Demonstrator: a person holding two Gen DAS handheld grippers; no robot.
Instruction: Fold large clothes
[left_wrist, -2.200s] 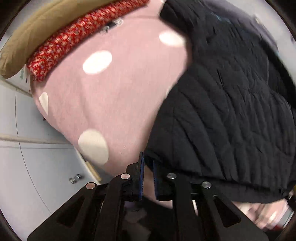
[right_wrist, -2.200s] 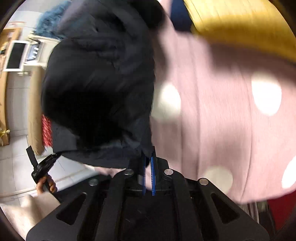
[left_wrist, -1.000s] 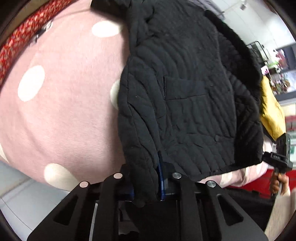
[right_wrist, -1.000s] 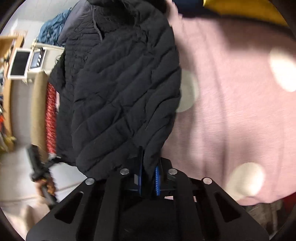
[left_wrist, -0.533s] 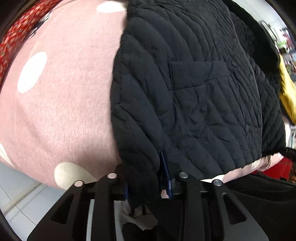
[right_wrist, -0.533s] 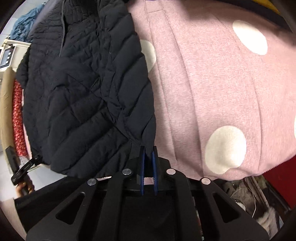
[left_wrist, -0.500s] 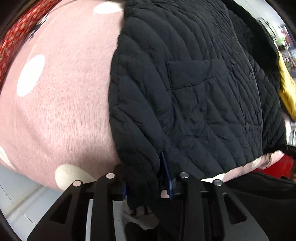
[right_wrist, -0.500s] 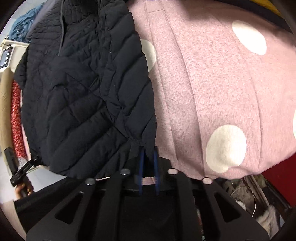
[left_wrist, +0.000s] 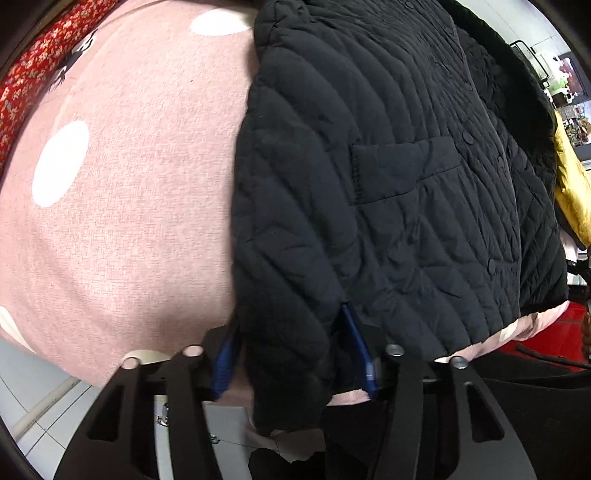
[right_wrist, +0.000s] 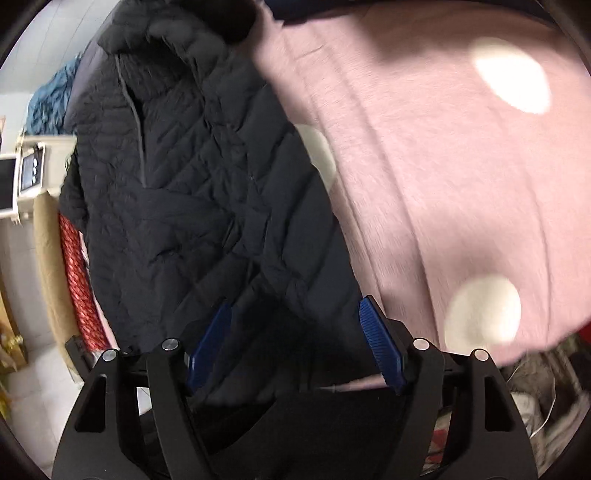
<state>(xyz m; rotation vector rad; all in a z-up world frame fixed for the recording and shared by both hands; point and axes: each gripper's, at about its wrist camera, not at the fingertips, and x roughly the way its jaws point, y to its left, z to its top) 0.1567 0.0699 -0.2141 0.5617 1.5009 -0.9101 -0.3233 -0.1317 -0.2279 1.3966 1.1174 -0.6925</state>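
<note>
Surface: a pink cover with white dots (left_wrist: 122, 192) lies under everything and fills the left wrist view from 8 to 11 o'clock and the right wrist view from 12 to 4 o'clock.
Jacket: the black quilted jacket (left_wrist: 399, 177) lies spread on the cover, chest pocket and snap buttons facing up, with its hem at the near edge of the cover.
Left hand-held gripper (left_wrist: 295, 354): its blue pads stand apart, with a thick fold of the jacket's hem corner between them; no squeeze on the cloth shows.
Right hand-held gripper (right_wrist: 295, 343): jaws spread wide at 6 o'clock, the other hem corner lying loosely between the pads.
Progress: by my reading the jacket is laid out flat and released; no fold shows yet, so sleeves and body remain to be folded.
Surroundings: a red patterned cloth (left_wrist: 33, 62) at 10 o'clock, a yellow garment (left_wrist: 570, 192) at 3 o'clock, blue cloth (right_wrist: 48, 99) at 10 o'clock in the right view.
</note>
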